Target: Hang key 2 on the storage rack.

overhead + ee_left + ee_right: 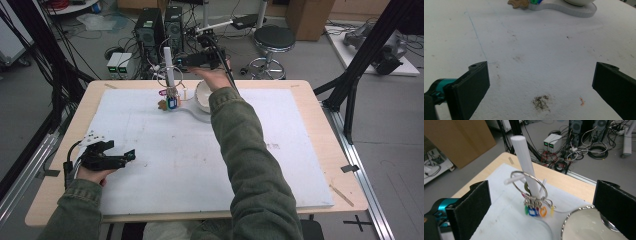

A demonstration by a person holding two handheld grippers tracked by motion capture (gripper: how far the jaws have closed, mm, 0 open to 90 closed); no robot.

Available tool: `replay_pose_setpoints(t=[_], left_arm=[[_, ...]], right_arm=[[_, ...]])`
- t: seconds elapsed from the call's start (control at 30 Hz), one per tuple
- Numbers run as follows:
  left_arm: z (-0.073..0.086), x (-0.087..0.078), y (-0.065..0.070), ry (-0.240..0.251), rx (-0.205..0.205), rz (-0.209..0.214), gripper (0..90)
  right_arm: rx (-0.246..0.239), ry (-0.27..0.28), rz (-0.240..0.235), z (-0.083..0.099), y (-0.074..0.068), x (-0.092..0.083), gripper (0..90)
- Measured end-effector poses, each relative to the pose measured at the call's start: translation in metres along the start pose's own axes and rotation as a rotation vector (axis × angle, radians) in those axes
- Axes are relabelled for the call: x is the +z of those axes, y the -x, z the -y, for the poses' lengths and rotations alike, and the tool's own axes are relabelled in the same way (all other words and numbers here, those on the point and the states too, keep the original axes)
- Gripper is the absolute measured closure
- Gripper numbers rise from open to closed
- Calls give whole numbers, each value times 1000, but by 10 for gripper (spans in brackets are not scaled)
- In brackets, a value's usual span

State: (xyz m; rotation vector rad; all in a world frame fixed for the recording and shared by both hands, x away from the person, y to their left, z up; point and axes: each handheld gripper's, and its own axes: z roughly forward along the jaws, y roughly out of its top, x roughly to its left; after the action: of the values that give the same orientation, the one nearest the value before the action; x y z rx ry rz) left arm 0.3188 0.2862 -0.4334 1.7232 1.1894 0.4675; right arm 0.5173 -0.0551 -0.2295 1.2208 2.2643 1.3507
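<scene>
A white post (168, 64) stands on a white base (192, 111) at the far middle of the mat. A metal key ring (529, 185) hangs around the post (525, 162), with several coloured tags (535, 210) dangling under it. A white bowl (204, 95) sits on the same base, right of the post. My right gripper (183, 61) is held just right of the post, level with its upper half. In the right gripper view its jaws (541, 195) stand wide open, and the ring lies beyond them, untouched. My left gripper (127, 157) rests open at the near left, nothing between its jaws (541, 75).
The white mat (165, 165) covers most of the wooden table (320, 100). In the left gripper view the base (574, 10) and a brown tag (517, 3) lie far ahead. Computer towers, cables and a stool (274, 40) stand on the floor beyond the table.
</scene>
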Motion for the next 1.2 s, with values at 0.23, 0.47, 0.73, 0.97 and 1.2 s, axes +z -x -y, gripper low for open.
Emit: replay_pose_setpoints(t=[0.23,0.47,0.73,0.97,1.2], left_arm=[[0,0,0,1,-3,-3,17],[0,0,1,-1,-5,-2,17],[0,0,1,-6,0,-1,17],[1,0,2,-11,1,-7,17],[1,0,2,-14,4,-6,17]], right_arm=[[5,-8,11,13,13,-8,7],[14,-13,10,27,21,-16,7],[21,-1,10,43,32,-27,8],[36,-2,1,58,41,-37,8],[35,2,6,71,45,-44,8]])
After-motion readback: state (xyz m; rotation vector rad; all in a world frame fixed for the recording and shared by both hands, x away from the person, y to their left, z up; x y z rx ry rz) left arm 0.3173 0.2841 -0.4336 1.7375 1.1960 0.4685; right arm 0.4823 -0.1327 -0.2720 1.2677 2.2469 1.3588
